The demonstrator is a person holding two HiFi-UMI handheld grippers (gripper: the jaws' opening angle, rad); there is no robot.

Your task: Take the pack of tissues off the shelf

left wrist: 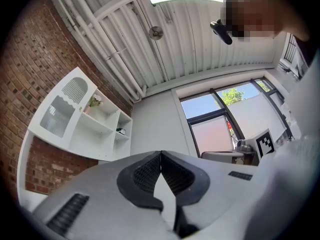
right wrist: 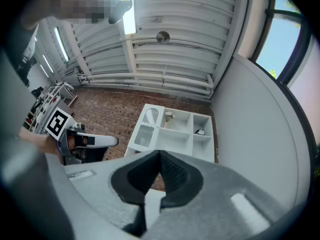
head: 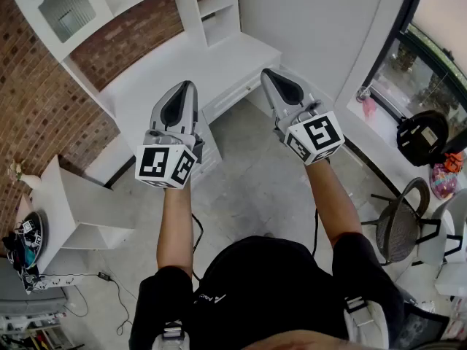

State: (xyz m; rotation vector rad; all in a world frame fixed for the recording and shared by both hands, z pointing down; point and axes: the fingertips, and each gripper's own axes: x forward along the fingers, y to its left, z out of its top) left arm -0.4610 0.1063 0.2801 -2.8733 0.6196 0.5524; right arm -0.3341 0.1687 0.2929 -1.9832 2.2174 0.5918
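Note:
Both grippers are raised in front of me, well short of the white wall shelf [left wrist: 82,121]. In the left gripper view a small dark-and-white object [left wrist: 120,130] lies in the shelf's right-hand compartment; it is too small to tell whether it is the tissue pack. The same object [right wrist: 199,131] shows in the right gripper view of the shelf [right wrist: 170,131]. My left gripper [left wrist: 161,154] is shut with nothing between its jaws, and in the head view it [head: 187,86] points at the white desk. The right gripper [right wrist: 160,154] is also shut and empty, and it [head: 268,74] points at the desk's end.
A small plant [left wrist: 94,102] stands in the shelf's middle compartment. Below the shelf runs a white desk [head: 190,60] against a brick wall. A white side table [head: 80,210] stands at the left, a chair [head: 401,228] and a black bag [head: 423,133] at the right by the window.

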